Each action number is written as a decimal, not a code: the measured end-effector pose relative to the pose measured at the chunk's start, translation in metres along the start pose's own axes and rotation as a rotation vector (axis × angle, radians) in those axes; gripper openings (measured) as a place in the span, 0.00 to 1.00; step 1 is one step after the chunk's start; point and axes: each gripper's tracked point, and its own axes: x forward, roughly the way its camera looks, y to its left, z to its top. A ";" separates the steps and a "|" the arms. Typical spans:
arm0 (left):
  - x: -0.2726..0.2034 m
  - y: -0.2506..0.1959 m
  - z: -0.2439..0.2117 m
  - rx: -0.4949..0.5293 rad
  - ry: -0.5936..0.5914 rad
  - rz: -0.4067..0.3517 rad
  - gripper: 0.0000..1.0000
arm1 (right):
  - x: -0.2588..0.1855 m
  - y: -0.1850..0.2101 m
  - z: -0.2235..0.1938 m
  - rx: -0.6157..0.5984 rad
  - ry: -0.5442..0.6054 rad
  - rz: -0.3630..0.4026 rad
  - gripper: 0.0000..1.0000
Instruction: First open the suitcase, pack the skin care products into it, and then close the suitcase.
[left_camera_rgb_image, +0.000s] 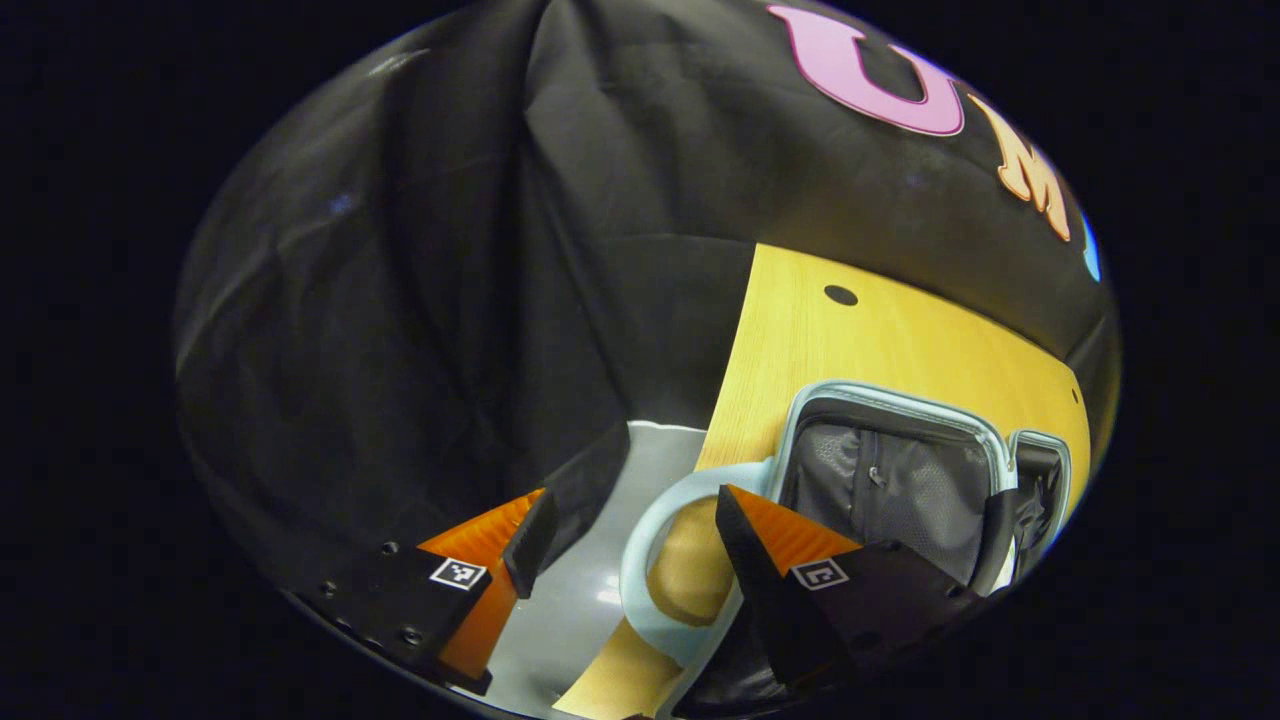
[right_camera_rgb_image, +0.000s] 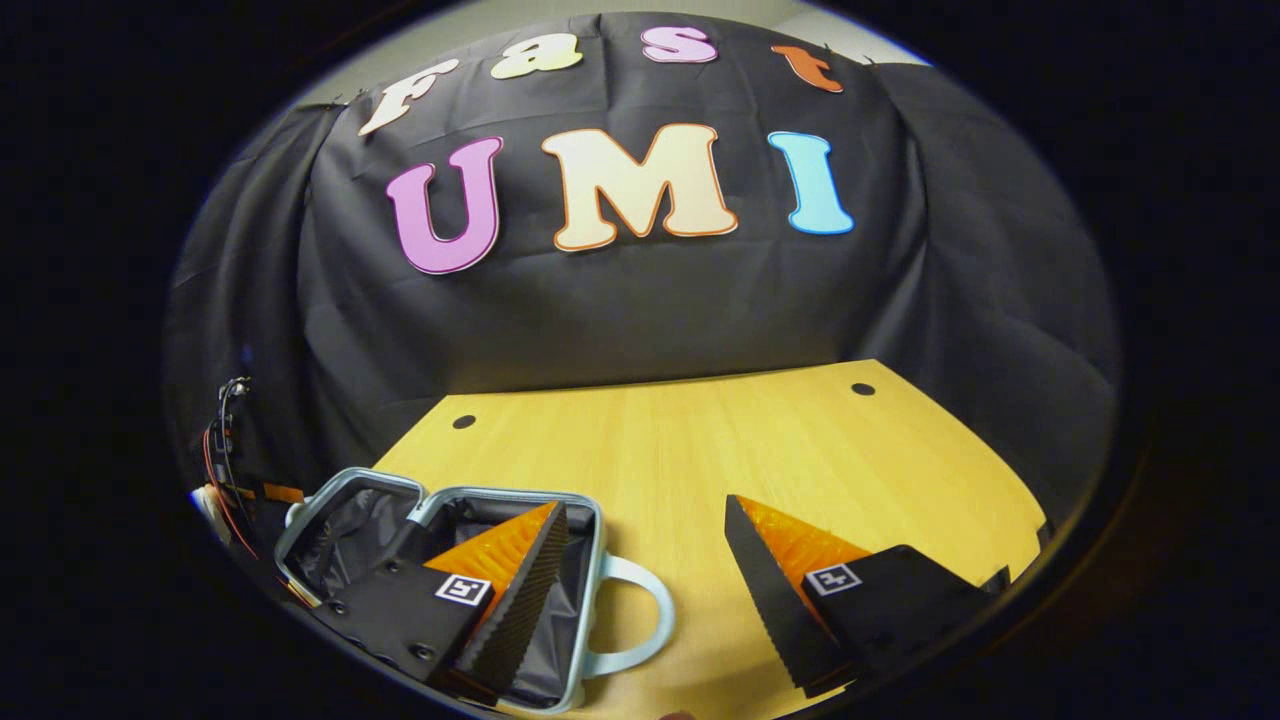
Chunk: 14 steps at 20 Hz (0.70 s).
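While the pale blue hard-shell suitcase (right_camera_rgb_image: 440, 580) lies open at lower left of the right gripper view, no skin care products appear.
Both grippers, left gripper (left_camera_rgb_image: 625, 555) and right gripper (right_camera_rgb_image: 645, 560), gape empty; its loop handle (left_camera_rgb_image: 650, 570) sits between the left's 2 fingers, untouched.

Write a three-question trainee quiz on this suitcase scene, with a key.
1. True or false: the suitcase lies open on the wooden table.
2. The suitcase handle is: A) pale blue, B) red, C) black.
3. Fill in: the right gripper and left gripper both stand ____, holding nothing.

Key: 1 true; 2 A; 3 open.
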 end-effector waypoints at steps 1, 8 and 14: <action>0.002 0.006 -0.003 -0.015 0.024 -0.015 0.92 | -0.003 -0.005 0.003 0.003 -0.006 -0.013 0.98; -0.003 0.034 -0.005 -0.032 0.176 -0.124 0.63 | -0.016 -0.033 0.019 0.002 -0.035 -0.052 0.98; 0.010 0.034 -0.026 -0.018 0.225 -0.083 0.12 | -0.021 -0.041 0.026 -0.015 -0.062 -0.050 0.98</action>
